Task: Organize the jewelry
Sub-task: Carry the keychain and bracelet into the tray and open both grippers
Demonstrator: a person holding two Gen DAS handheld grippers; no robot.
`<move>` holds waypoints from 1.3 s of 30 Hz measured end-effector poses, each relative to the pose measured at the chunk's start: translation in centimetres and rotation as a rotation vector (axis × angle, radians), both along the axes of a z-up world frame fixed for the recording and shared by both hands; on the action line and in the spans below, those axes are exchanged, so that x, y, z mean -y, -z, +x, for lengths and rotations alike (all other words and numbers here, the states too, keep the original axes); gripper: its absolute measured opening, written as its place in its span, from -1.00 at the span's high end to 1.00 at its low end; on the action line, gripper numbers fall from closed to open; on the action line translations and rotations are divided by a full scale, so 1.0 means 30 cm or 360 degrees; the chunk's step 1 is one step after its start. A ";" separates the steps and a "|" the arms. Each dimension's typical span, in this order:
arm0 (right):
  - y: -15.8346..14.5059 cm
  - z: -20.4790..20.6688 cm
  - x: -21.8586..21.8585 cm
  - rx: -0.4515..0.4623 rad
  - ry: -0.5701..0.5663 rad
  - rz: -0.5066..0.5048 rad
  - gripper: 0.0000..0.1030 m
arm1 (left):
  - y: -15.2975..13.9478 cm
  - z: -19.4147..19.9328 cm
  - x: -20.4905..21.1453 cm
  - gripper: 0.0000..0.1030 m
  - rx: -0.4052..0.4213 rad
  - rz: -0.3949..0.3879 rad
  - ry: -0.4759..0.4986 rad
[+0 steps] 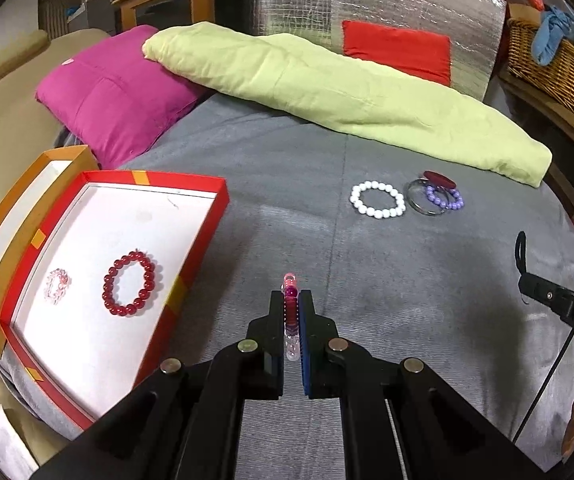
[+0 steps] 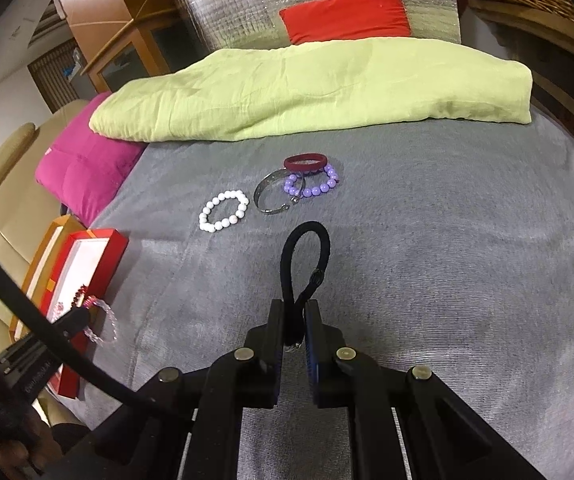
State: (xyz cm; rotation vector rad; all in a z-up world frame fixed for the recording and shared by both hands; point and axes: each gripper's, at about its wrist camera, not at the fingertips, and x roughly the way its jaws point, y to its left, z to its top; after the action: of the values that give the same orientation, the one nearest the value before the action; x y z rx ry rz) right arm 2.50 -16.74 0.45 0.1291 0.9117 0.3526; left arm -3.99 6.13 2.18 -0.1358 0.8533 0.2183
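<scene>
My left gripper (image 1: 291, 300) is shut on a pink and clear beaded bracelet (image 1: 290, 282), held edge-on just right of the red box (image 1: 191, 276). Inside that box lie a dark red bead bracelet (image 1: 130, 283) and a pale pink one (image 1: 57, 286). My right gripper (image 2: 295, 312) is shut on a black cord bracelet (image 2: 305, 252) whose loop sticks up past the fingers. Farther off on the grey cover (image 2: 427, 240) lie a white bead bracelet (image 2: 225, 211), a silver bangle (image 2: 275, 194), a purple bead bracelet (image 2: 313, 184) and a dark red bangle (image 2: 305, 161).
A green folded blanket (image 1: 347, 96) and a magenta cushion (image 1: 115, 92) lie along the far side of the cover. An orange box lid (image 1: 15, 208) sits left of the red box. A wicker basket (image 1: 555, 64) stands at the right. The other gripper's arm (image 2: 27, 344) crosses the lower left.
</scene>
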 end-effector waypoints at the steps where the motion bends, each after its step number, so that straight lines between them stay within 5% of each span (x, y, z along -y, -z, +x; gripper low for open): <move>1: 0.002 -0.001 -0.006 0.0001 -0.0005 -0.0010 0.80 | 0.001 -0.002 -0.008 0.87 0.0000 -0.0002 -0.0005; 15: 0.005 -0.017 -0.020 0.0028 -0.0017 -0.0072 0.80 | -0.085 -0.069 -0.133 0.87 0.0103 -0.0063 -0.0103; 23: -0.065 -0.074 -0.068 0.0115 -0.0048 -0.0052 0.80 | -0.146 -0.148 -0.361 0.87 0.0172 -0.0041 -0.0261; 30: -0.129 -0.135 -0.333 0.0109 -0.0342 0.0044 0.80 | -0.111 -0.193 -0.567 0.87 0.0182 -0.0242 -0.0300; 39: -0.185 -0.165 -0.770 0.0061 -0.0705 0.0089 0.80 | -0.049 -0.183 -0.671 0.87 0.0142 -0.0339 -0.0196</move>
State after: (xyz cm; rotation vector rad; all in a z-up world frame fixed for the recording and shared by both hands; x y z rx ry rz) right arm -2.44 6.36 6.01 -0.0310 0.8891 0.7896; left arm -9.47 26.26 3.66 -0.3953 0.7784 0.2348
